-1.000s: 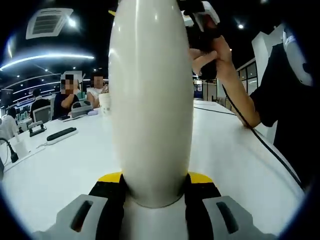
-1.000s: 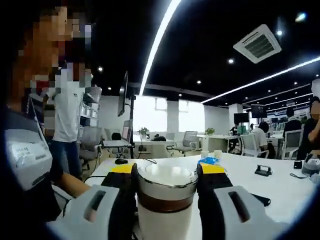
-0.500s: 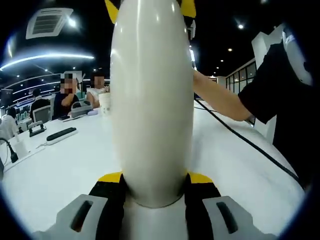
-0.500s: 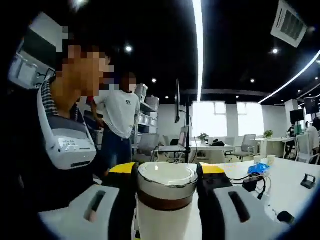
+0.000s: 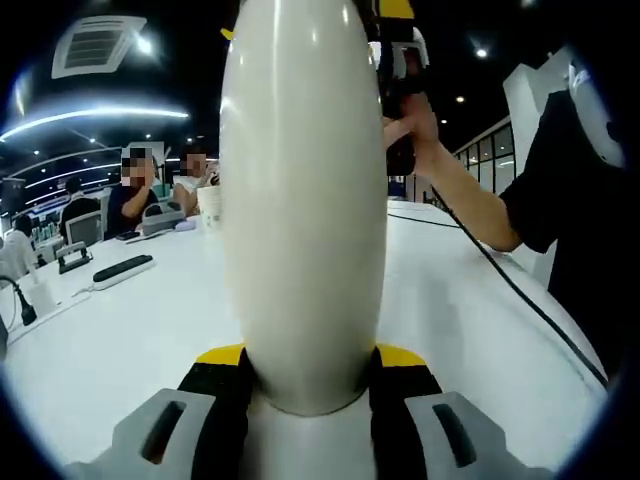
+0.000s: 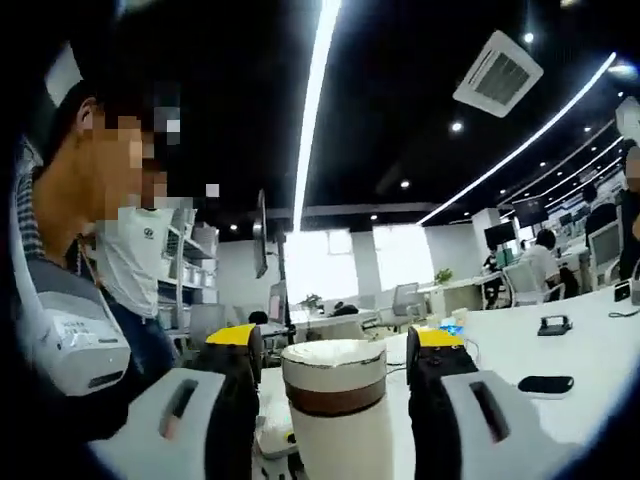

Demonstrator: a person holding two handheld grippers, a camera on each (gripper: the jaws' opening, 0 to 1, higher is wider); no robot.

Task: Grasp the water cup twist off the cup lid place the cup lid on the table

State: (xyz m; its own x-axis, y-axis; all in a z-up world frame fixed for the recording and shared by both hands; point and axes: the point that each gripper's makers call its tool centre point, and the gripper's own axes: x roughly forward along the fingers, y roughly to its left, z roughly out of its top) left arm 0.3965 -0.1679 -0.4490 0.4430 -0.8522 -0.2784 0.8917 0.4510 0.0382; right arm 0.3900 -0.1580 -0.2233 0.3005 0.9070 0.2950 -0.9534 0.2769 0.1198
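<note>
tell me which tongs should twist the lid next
Right. The right tongs straddle the cup lid, open with a gap on each side, so they only need to close. The left tongs are shut on the water cup, bracing it.

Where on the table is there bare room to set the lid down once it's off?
The white table is bare to the right of the water cup, apart from a black cable crossing it. The patch between the cup and the power strip is bare too. The far-left edge is crowded with small items.
</note>
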